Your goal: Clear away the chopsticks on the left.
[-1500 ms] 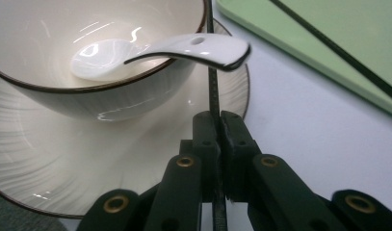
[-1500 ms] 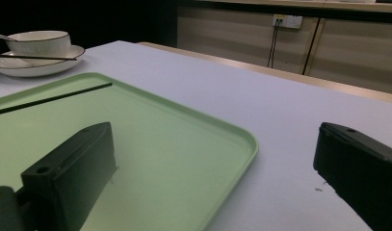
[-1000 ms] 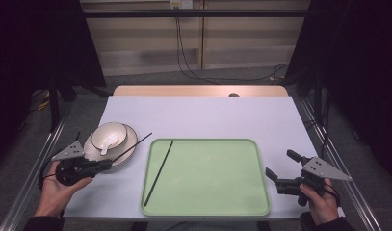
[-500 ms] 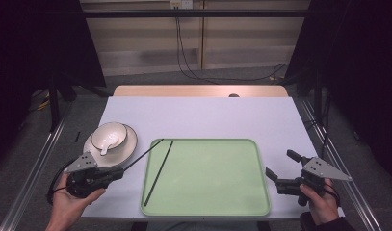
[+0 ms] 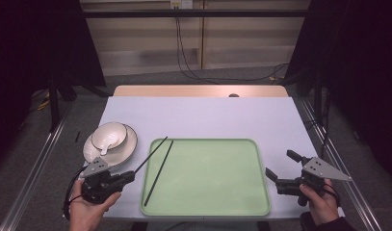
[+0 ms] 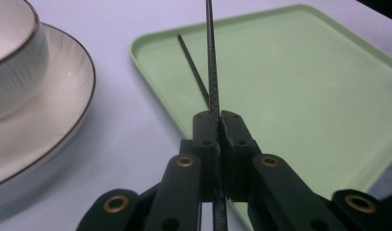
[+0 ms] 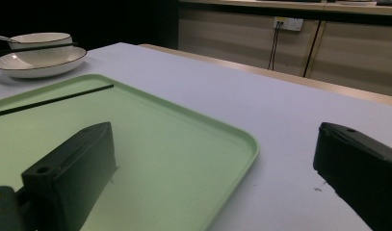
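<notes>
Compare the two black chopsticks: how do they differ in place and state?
The held chopstick is clamped in the shut left gripper, its tip over the tray's rim; the loose chopstick lies flat inside the green tray, touched by no gripper. Both are thin, black and straight.

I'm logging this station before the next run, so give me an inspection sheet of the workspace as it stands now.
Surface: pale tabletop, bare around the tray.
Job's things: green tray; one black chopstick lies in the tray along its left side; a second chopstick is held over the tray's left rim.
Clutter: white bowl on a plate left of the tray, a spoon in the bowl.
Grippers: left gripper shut on the second chopstick; right gripper open, holding nothing, right of the tray.
Cables: black cables on the floor beyond the table.
Surroundings: dark curtains at both sides, a pale cabinet wall behind.
</notes>
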### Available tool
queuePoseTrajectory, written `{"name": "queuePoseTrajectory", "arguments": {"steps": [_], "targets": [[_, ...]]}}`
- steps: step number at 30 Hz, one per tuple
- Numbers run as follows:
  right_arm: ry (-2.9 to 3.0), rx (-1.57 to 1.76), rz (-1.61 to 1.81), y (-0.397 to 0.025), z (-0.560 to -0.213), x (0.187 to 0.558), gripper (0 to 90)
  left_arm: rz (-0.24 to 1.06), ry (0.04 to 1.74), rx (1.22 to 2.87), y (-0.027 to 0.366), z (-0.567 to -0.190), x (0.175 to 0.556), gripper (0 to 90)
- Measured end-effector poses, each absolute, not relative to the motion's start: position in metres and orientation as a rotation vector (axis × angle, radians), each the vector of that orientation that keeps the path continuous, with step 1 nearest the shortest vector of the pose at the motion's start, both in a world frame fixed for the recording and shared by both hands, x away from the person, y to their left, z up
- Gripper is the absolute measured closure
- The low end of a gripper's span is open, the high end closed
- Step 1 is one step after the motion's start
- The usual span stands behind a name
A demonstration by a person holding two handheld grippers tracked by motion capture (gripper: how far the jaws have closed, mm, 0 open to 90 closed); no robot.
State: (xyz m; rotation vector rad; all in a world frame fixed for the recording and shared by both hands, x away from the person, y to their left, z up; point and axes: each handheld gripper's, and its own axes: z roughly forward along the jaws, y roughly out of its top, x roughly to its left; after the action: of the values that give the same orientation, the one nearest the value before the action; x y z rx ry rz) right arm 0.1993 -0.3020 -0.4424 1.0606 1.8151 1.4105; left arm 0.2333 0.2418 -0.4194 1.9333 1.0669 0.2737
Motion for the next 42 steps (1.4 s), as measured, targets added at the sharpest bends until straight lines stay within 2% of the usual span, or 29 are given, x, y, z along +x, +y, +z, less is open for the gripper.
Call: {"name": "queuePoseTrajectory", "arguments": {"steps": [18,32,42], "targets": [[1.822,1.054,1.412,-0.302,-0.443,0.199,0.8,0.268,1.188,1.964,0.177,-0.437,0.246,86.1],[1.827,1.05,1.414,-0.302,-0.443,0.199,0.8,0.302,1.254,2.029,0.153,-0.453,0.248,86.1],[1.831,1.055,1.413,-0.301,-0.443,0.199,0.9,0.279,1.3,2.067,0.145,-0.465,0.252,85.5]]}}
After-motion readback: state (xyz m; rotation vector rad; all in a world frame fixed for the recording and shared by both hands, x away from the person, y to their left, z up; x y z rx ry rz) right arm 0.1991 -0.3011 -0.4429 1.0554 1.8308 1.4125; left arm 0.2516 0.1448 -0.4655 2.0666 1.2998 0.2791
